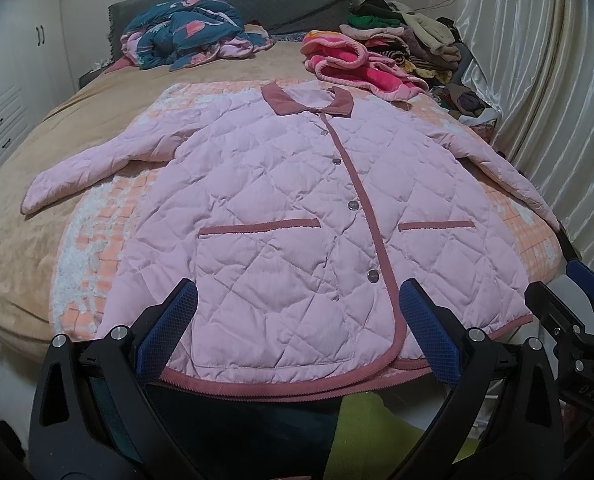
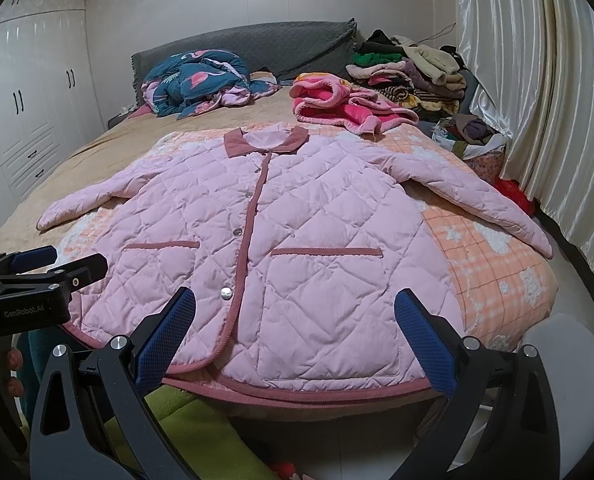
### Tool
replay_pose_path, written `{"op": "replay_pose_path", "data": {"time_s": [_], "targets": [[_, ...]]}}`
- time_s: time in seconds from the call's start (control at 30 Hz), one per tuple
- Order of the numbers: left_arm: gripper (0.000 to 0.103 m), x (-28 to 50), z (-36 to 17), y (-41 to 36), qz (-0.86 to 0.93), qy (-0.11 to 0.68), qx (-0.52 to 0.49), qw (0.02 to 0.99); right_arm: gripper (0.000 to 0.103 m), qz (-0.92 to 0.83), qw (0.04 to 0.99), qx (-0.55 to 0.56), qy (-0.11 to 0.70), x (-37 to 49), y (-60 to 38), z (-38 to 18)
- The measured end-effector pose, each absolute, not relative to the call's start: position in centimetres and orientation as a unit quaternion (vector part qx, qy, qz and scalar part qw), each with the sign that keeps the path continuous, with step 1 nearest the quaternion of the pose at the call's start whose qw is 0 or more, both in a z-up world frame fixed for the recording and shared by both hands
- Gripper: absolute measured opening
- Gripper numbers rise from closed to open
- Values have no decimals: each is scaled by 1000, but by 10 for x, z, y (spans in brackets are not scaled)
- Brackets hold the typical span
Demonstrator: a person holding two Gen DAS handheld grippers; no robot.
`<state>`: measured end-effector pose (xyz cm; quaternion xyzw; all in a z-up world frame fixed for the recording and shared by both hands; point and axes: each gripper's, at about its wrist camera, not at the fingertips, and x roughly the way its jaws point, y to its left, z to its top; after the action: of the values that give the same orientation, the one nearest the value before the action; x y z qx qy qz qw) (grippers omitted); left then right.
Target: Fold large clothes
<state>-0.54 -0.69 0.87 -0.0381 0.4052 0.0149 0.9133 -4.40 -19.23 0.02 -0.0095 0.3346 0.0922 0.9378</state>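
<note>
Across the bed's (image 1: 13, 264) near edge lies the jacket (image 1: 281, 208), flat, buttoned, sleeves spread. Left gripper (image 1: 297, 328) and right gripper (image 2: 295, 330) hover at its hem, jaws spread, holding nothing. Padded quilting may slip a shallow pinch; the hem could slide off the edge.

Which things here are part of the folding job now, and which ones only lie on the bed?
Part of the job:
- pink quilted jacket, spread flat, buttoned
- left gripper, open
- right gripper, open

Just lying about:
- teal flamingo-print quilt
- bright pink fleece garment
- pile of clothes by the curtain
- grey headboard
</note>
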Motion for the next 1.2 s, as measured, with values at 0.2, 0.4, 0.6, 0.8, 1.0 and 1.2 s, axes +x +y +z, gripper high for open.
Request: {"op": "replay_pose_path", "data": {"time_s": [0.2, 0.4, 0.6, 0.8, 1.0, 1.2], "targets": [[94, -2, 11, -4, 15, 405, -37, 914, 99, 93, 938, -10, 334, -44, -192, 0], [94, -6, 9, -8, 16, 405, -38, 913, 99, 93, 938, -10, 335, -44, -192, -1], [94, -5, 10, -6, 16, 405, -38, 913, 99, 94, 937, -8, 336, -43, -192, 1], [94, -5, 10, -5, 16, 405, -38, 913, 99, 94, 937, -8, 336, -44, -192, 2], [94, -5, 11, -5, 17, 405, -37, 913, 99, 96, 936, -6, 338, -43, -190, 1], [94, 1, 10, -2, 13, 409, -39, 912, 99, 98, 935, -3, 340, -37, -190, -1]]}}
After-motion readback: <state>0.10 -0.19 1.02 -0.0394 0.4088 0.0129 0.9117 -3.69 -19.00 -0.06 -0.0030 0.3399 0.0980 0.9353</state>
